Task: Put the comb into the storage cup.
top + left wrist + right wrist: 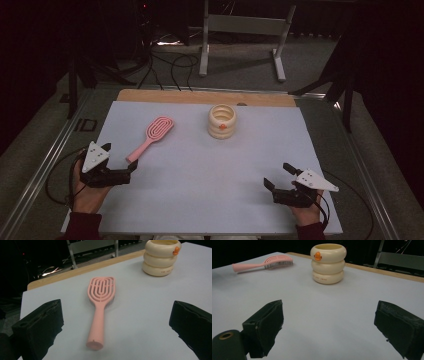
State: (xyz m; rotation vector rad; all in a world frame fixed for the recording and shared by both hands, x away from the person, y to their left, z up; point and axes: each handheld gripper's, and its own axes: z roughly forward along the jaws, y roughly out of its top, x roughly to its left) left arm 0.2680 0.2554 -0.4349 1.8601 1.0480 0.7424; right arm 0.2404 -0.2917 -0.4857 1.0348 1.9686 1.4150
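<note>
Left gripper (121, 161) at lower left of the high view, jaws spread wide, holding nothing, just beside the handle end of the pink plastic paddle hairbrush with slotted head (100, 307), which lies flat left of centre. Right gripper (280, 176) at lower right, also gaping and empty. Cream ribbed ring-stacked cup with an orange duck emblem (222, 121) stands upright at upper centre. Brush looks light, rigid, a bit slick; best pinched across the narrow handle.

Pink hairbrush (152, 135) — cream ringed cup (222, 121) — white tabletop (210, 185)
</note>
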